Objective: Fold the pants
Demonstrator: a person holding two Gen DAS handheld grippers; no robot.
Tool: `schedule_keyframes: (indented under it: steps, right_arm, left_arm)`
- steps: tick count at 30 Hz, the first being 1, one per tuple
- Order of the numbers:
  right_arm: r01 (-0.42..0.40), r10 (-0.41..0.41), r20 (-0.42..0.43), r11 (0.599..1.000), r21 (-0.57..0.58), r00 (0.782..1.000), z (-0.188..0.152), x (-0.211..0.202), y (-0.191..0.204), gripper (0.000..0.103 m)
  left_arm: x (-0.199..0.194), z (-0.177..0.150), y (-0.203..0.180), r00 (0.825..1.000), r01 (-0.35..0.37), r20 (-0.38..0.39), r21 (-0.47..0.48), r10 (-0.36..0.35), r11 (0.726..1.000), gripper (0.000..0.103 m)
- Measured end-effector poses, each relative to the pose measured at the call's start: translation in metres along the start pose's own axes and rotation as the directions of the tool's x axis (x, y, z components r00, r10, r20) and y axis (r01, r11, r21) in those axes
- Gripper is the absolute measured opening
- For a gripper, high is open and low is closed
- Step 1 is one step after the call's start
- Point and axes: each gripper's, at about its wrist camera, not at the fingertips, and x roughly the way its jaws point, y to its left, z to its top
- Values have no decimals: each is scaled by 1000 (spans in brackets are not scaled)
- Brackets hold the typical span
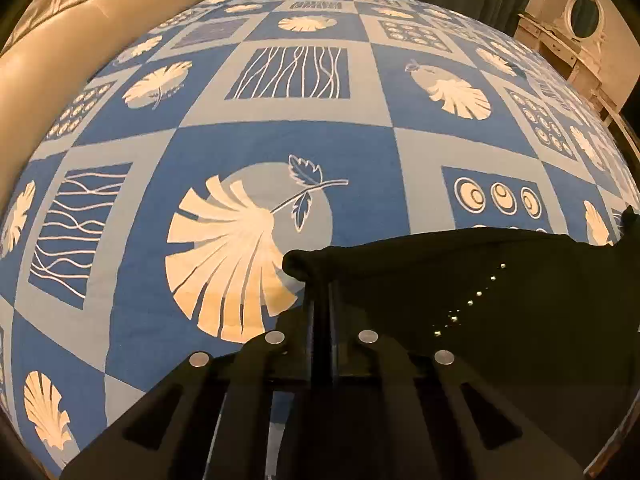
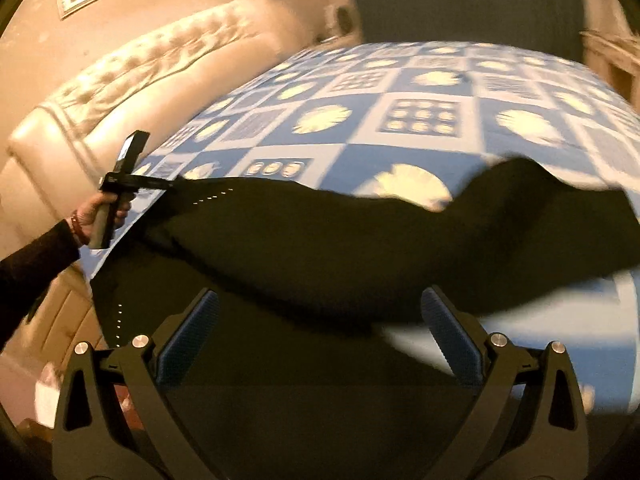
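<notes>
A bed point(image 1: 280, 136) carries everything here, covered by a bedspread point(image 1: 392, 168) in a checkerboard of blue and pale grey squares. The squares bear cream shells and fan leaves, panels of wavy white lines, and blocks of ringed circles. The cover lies smooth and flat across the mattress. A cream tufted headboard point(image 2: 132, 80) runs along one side of the bed. Black pants point(image 2: 340, 240) spread over the near part of the bedspread, their far edge rising in a wavy line above the pattern; blur hides how much touches.
</notes>
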Motion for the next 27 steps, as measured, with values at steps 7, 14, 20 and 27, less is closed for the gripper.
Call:
schedule_keyframes:
  steps: [7,14,20,27]
  right_arm:
    - [-16,-37,-258,980,-199,965,73,115,-39,101]
    - [-107,-44,-454,947,-302,890,71,173,-31,41]
    - [-71,-39,-288,930,-362,957,71,122,-5,10]
    - [123,-155,-10,818,-561,988,12,31,57,12]
  left_arm:
    - [-2,-1,3,1000,22,12,7,-22,1000,5]
    - [3,0,6,1000,28,9,12,-28,1000,5]
    - [-15,-3,6,994,61,88,-2,-61,998,5]
    - [-82,-27,16,953,187,246,-23,-176,982,5]
